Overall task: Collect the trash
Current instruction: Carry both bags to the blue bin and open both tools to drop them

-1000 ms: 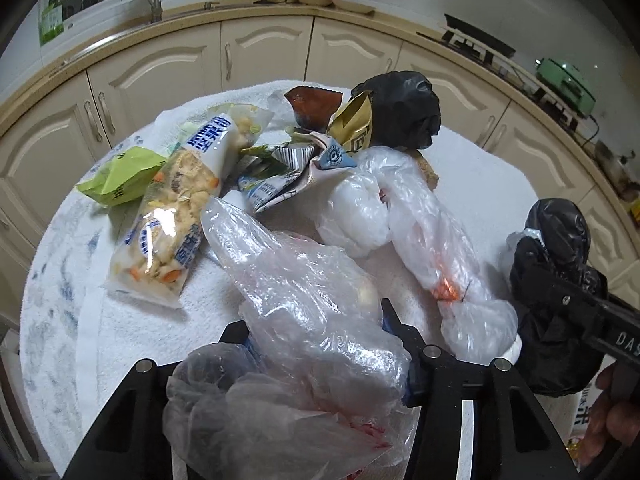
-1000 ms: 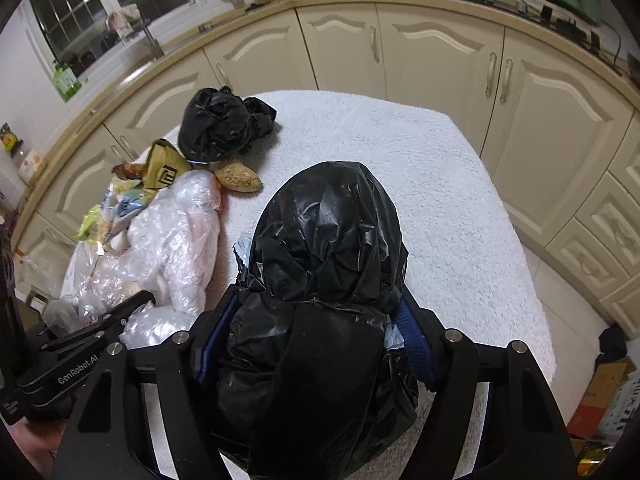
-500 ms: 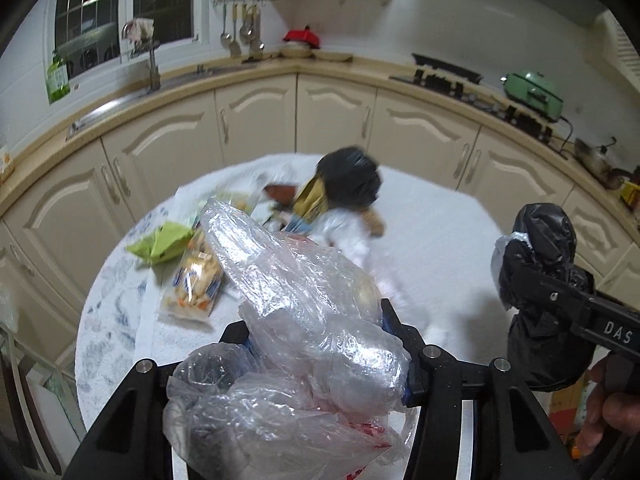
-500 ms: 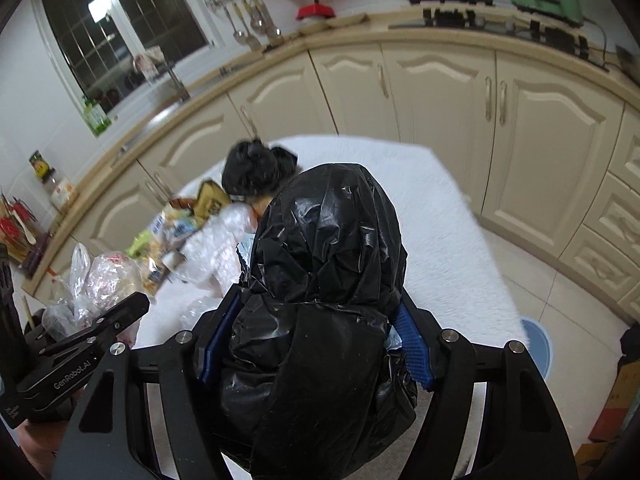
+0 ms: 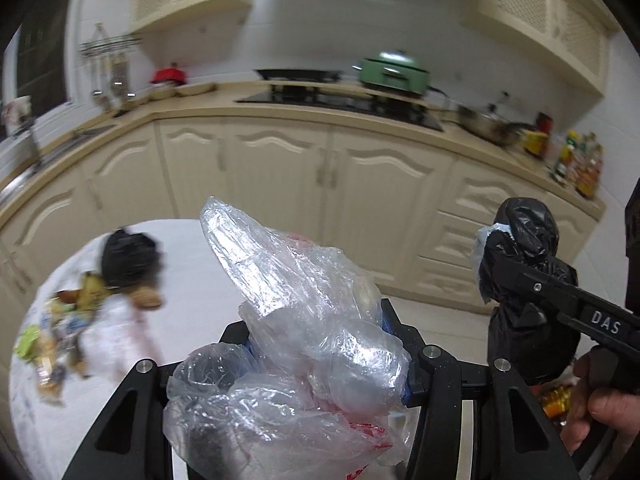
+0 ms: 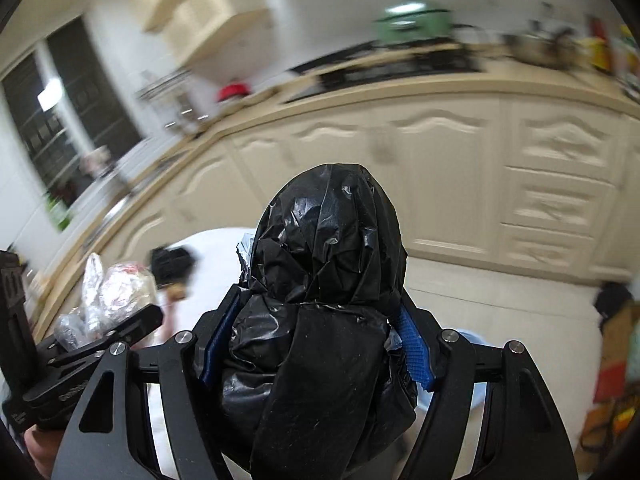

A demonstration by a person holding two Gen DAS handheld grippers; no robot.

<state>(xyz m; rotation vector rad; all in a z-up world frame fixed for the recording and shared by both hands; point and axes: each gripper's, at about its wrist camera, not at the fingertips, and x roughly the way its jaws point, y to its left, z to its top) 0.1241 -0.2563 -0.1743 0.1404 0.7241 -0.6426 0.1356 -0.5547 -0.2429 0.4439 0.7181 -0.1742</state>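
While held above the worktop (image 5: pixel 208 272):
Left gripper (image 5: pixel 320 344): fingers clamped on clear plastic bag (image 5: pixel 304 320).
Right gripper (image 6: pixel 316 344): fingers clamped on black bag (image 6: pixel 324 280).

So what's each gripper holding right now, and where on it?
The left gripper is clamped on a clear plastic bag around its bunched middle. The right gripper is clamped on a black plastic bag across its middle.

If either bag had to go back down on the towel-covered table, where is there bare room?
Free: the white towel to the right of the black bag lying on it, out to the table's far edge, and the near strip below the litter. Crowded: the left side, where the wrappers pile up below that bag.
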